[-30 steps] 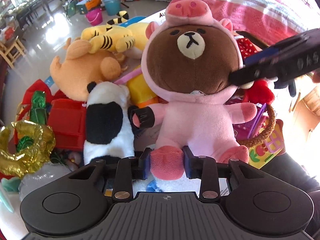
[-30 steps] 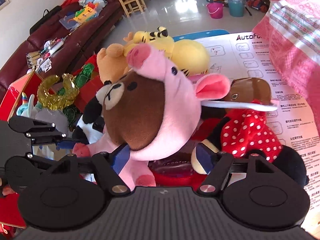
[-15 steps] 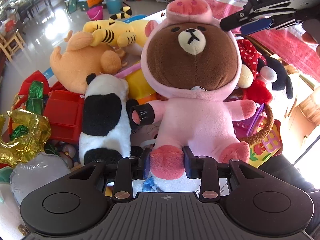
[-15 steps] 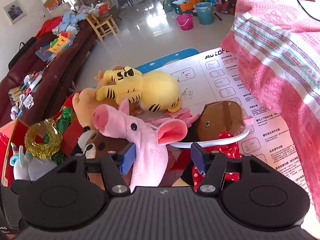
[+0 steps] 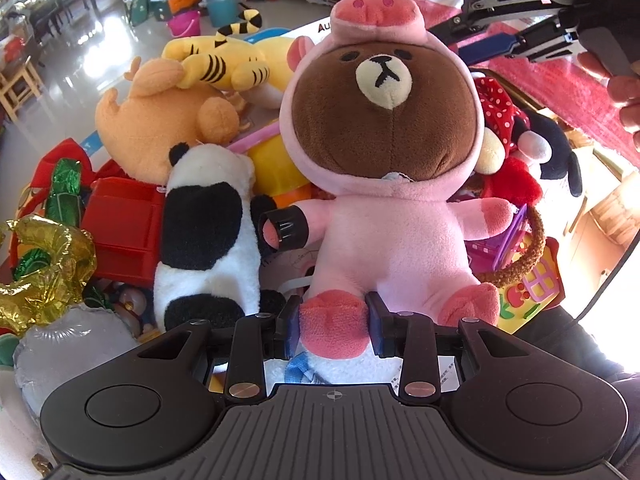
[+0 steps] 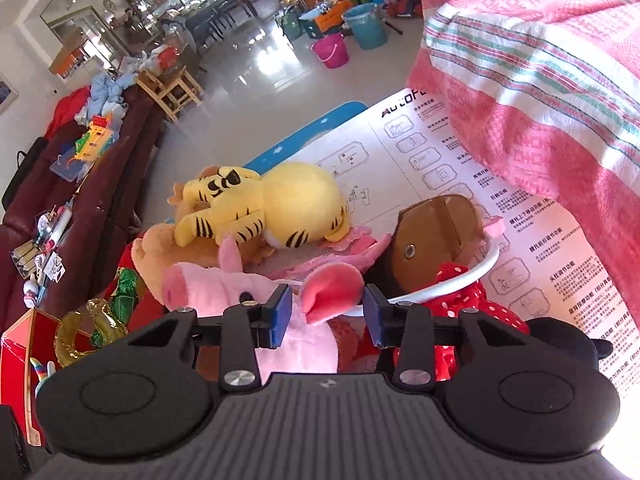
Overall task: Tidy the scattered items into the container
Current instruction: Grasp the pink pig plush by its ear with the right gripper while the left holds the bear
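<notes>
- Two grippers: left gripper (image 5: 333,326) clenched on the bear's (image 5: 384,184) pink foot, holding it upright over the toy pile.
- Right gripper (image 6: 325,314) released, fingers flanking the bear's hood ear (image 6: 324,292).
- Panda (image 5: 208,236) just beside the bear.

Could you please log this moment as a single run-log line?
left gripper: shut on pink-suited bear plush foot | right gripper: open, above plush's hood ear | plush upright amid toy pile | container: not identified
</notes>
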### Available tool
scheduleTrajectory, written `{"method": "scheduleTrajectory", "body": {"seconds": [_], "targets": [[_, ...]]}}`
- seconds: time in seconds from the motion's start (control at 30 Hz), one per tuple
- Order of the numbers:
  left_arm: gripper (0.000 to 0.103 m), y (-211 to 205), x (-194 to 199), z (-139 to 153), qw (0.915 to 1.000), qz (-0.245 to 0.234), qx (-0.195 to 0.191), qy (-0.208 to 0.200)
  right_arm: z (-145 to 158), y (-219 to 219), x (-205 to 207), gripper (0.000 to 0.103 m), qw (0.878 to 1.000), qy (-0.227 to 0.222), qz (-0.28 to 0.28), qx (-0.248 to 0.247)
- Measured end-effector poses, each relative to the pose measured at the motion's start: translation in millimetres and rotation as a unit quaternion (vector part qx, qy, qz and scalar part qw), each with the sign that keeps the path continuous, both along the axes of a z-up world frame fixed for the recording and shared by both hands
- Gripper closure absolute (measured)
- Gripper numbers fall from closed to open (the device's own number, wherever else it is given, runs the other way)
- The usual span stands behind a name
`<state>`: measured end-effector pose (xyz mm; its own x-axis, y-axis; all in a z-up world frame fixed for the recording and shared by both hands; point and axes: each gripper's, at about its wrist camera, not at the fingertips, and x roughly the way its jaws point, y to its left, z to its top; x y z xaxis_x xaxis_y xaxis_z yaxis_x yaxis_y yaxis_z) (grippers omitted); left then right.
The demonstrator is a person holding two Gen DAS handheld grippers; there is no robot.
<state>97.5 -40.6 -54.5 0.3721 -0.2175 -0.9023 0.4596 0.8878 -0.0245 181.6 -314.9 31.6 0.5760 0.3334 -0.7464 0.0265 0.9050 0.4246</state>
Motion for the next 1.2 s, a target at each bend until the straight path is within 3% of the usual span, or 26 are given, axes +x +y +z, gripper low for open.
{"method": "scheduleTrajectory", "body": {"seconds": [0.07,0.1,0.2,0.33,0.4,0.43,0.47,0.5,0.57,0.87,1.2], "targets": [[0.067,-0.1,0.9,-0.8,1.0,-0.003,0.0,0.002,-4.4,4.4,2.6,0.058,1.0,0.005,0.001,-0.003],[0.056,-0.3,1.4,-0.8,1.0,-0.006,-0.002,0.004,-6.8,5.9,2.7,0.06,1.0,0.003,-0.001,-0.009],[0.046,-3.4,3.9,-0.5,0.9999,-0.012,0.005,0.005,-10.5,12.5,4.1,0.072,1.0,-0.009,0.01,-0.026],[0.045,-7.9,8.9,-1.7,0.9997,-0.018,0.014,0.01,-15.9,15.0,11.8,0.075,1.0,-0.006,0.01,-0.023],[0.046,-8.1,9.6,-3.6,0.9997,-0.017,0.013,0.013,-20.5,17.2,14.9,0.075,1.0,-0.004,0.008,-0.021],[0.049,-7.2,9.5,-4.7,0.9997,-0.015,0.009,0.015,-22.2,18.7,15.4,0.079,1.0,-0.005,0.01,-0.023],[0.067,-5.6,9.5,-5.2,0.9998,-0.008,0.003,0.018,-23.2,20.7,14.4,0.088,1.0,-0.008,0.016,-0.022],[0.07,-3.6,9.2,-5.3,0.9998,0.002,-0.002,0.019,-22.7,23.1,13.3,0.093,0.999,-0.011,0.019,-0.026],[0.072,-1.1,7.5,-4.6,0.9997,0.016,-0.008,0.018,-16.8,29.3,9.6,0.094,0.998,-0.027,0.03,-0.045],[0.075,7.3,-14.2,17.0,0.9976,0.055,-0.042,0.005,9.8,41.3,1.6,0.094,0.996,-0.059,0.06,-0.037],[0.075,6.4,-34.7,23.3,0.9964,0.076,-0.037,-0.008,29.6,78.0,-2.3,0.094,0.989,-0.09,0.11,-0.044]]}}
